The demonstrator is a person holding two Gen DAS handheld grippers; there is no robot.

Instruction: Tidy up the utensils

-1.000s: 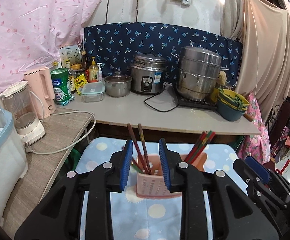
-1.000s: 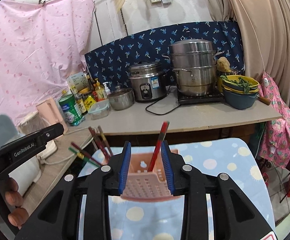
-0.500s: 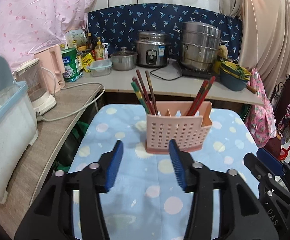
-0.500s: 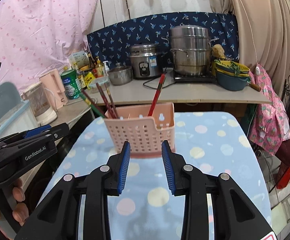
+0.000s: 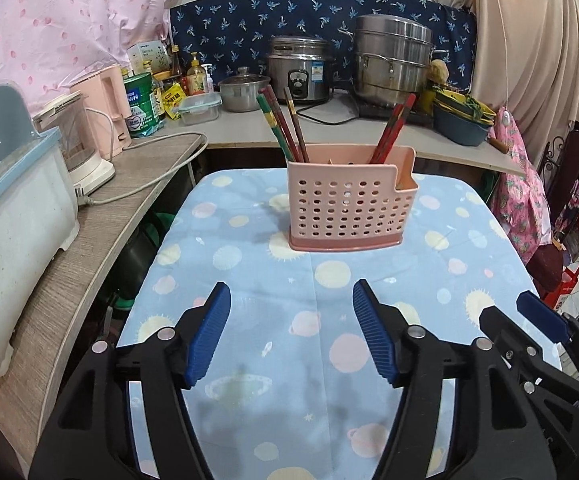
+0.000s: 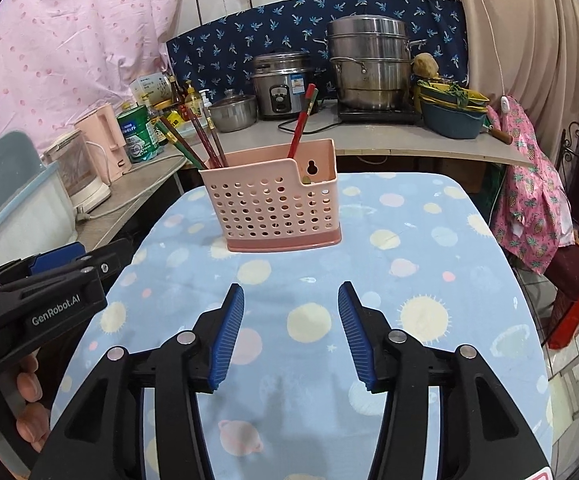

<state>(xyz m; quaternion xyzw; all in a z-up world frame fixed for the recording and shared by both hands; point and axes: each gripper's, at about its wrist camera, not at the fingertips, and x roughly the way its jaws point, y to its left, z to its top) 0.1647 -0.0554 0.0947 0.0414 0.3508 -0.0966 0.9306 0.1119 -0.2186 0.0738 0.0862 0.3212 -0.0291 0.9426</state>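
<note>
Chopsticks point(image 5: 285, 124) sorted in pink caddy point(image 5: 349, 208) | left gripper point(image 5: 291, 336) and right gripper point(image 6: 291, 332) fingers opening, nothing between | retreat clear of caddy, avoid tipping it

Pink perforated caddy point(image 5: 351, 208); red-and-green chopsticks point(image 5: 279, 124); pale-blue tablecloth point(image 5: 249, 352) — pastel planets, suns; blue-padded black grippers.

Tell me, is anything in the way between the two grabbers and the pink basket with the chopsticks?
No. Only bare tablecloth lies between the left gripper, the right gripper and the pink basket. Both jaws are opening, empty.
</note>
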